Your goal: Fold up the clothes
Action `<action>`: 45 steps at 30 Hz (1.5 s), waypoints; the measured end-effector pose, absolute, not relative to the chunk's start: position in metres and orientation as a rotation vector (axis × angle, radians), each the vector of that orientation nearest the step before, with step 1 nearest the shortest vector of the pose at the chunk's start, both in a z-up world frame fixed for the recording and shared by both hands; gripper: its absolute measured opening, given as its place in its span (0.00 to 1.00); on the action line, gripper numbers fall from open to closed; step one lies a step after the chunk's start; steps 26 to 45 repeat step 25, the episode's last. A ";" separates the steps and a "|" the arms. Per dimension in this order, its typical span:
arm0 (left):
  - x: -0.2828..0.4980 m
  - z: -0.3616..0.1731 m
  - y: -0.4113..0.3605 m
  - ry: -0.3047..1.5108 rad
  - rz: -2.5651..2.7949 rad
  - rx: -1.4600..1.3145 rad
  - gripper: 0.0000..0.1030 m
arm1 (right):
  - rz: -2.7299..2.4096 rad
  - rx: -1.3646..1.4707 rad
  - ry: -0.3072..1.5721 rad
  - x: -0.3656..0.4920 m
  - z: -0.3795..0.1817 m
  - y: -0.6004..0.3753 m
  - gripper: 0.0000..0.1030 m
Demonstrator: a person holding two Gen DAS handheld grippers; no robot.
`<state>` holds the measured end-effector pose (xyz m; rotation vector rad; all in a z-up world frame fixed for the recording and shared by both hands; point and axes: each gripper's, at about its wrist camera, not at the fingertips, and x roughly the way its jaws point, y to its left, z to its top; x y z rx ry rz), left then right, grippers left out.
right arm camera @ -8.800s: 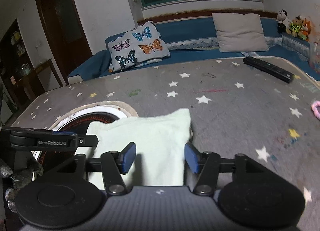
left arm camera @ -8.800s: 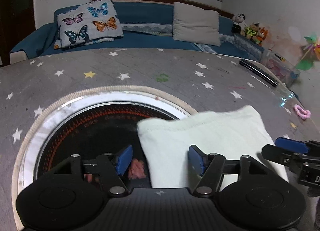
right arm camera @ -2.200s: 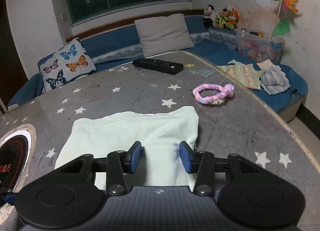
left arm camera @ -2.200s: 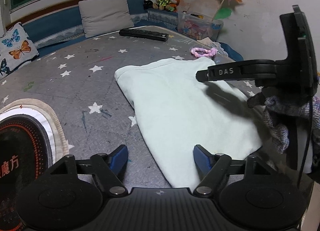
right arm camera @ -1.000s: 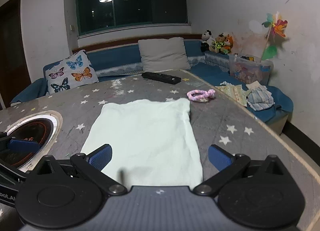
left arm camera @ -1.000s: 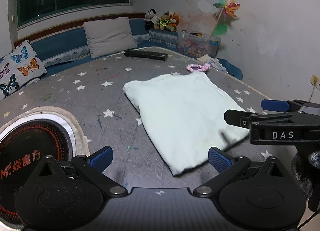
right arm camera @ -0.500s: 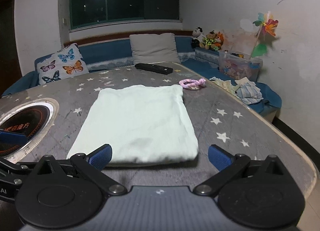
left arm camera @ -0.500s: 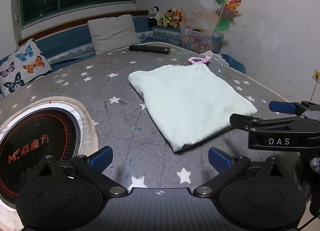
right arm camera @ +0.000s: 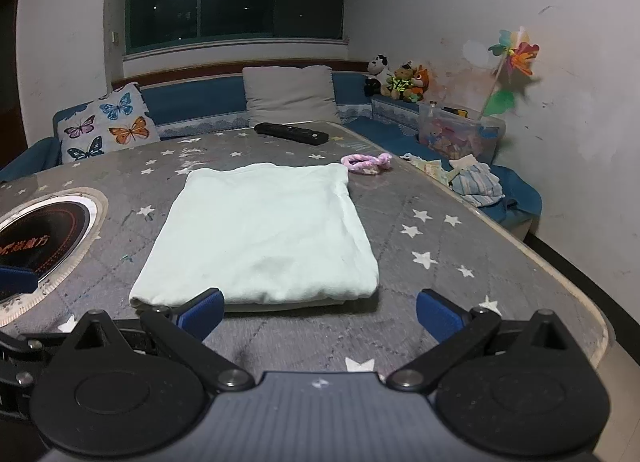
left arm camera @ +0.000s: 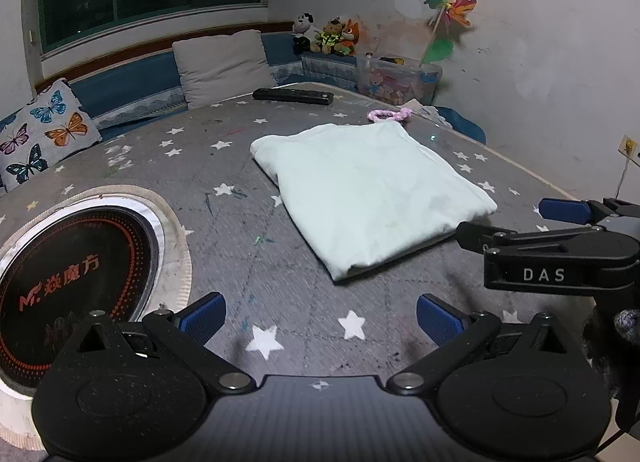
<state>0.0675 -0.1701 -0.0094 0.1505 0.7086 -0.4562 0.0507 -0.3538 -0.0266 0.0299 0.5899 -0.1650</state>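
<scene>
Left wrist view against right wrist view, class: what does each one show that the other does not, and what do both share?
Only the left wrist view shows a wall socket and the right hand-held gripper, open. Only the right wrist view shows a striped cloth bundle beside the table. Both show the folded pale green garment, remote, pink braided ring and round cooktop.

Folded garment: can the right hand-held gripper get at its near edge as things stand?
Probably yes. The right hand-held gripper is open and faces the folded garment squarely, with only bare table between them.
</scene>
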 end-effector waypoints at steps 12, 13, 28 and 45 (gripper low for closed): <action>0.057 -0.010 -0.173 0.702 -0.468 0.160 1.00 | -0.185 0.043 0.593 0.040 -0.027 -0.354 1.00; 0.056 -0.010 -0.173 0.702 -0.468 0.161 1.00 | -0.185 0.043 0.593 0.040 -0.027 -0.354 1.00; 0.055 -0.011 -0.173 0.702 -0.475 0.162 1.00 | -0.180 0.042 0.600 0.037 -0.028 -0.350 1.00; 0.055 -0.011 -0.173 0.702 -0.475 0.162 1.00 | -0.180 0.042 0.600 0.037 -0.028 -0.350 1.00</action>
